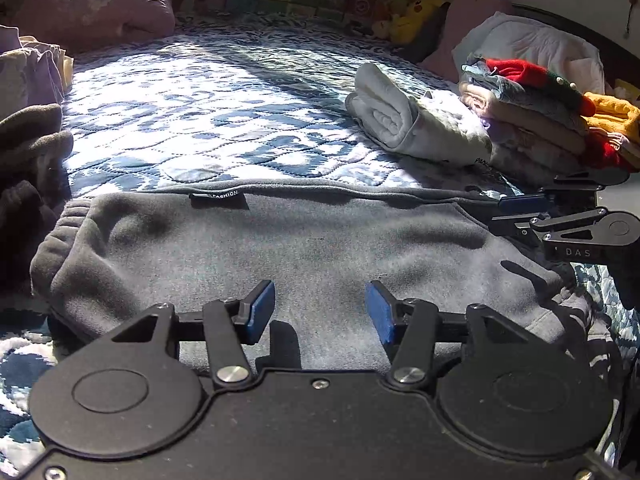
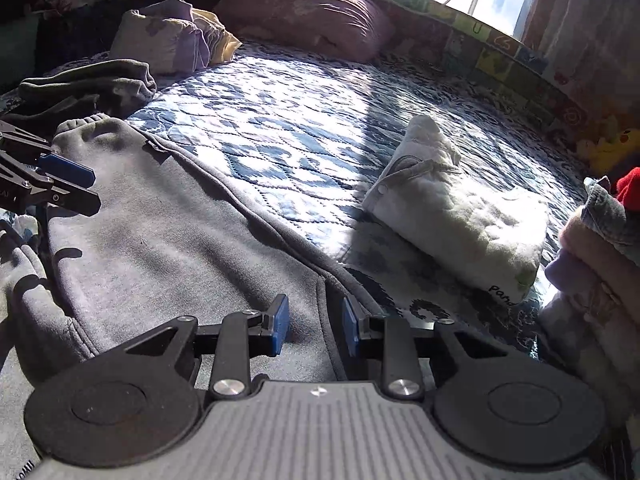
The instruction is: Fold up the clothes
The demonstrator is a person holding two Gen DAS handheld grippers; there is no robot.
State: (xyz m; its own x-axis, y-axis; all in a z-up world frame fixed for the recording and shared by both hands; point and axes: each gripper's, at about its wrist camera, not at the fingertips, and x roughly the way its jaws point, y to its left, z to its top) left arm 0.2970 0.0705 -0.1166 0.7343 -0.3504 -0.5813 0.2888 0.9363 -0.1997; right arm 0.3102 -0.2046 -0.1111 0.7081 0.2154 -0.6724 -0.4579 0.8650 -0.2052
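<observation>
A grey sweatshirt-like garment (image 1: pixel 304 248) lies flat on the blue and white quilt (image 1: pixel 208 104), a black label at its far edge. My left gripper (image 1: pixel 320 312) is open just above the garment's near part, nothing between its blue pads. At the garment's right end my right gripper (image 1: pixel 500 214) shows from the side. In the right wrist view the right gripper (image 2: pixel 316 324) is open, its pads on either side of the grey garment's (image 2: pixel 160 232) seamed edge. The left gripper (image 2: pixel 94 190) is at the far left, over the garment.
A folded white garment (image 1: pixel 416 120) lies on the quilt, with a stack of folded clothes (image 1: pixel 532 112) beside it. Dark clothes (image 1: pixel 28 148) are heaped at the left. A mauve pillow (image 1: pixel 96 4) and a yellow plush toy (image 1: pixel 416 12) sit at the back.
</observation>
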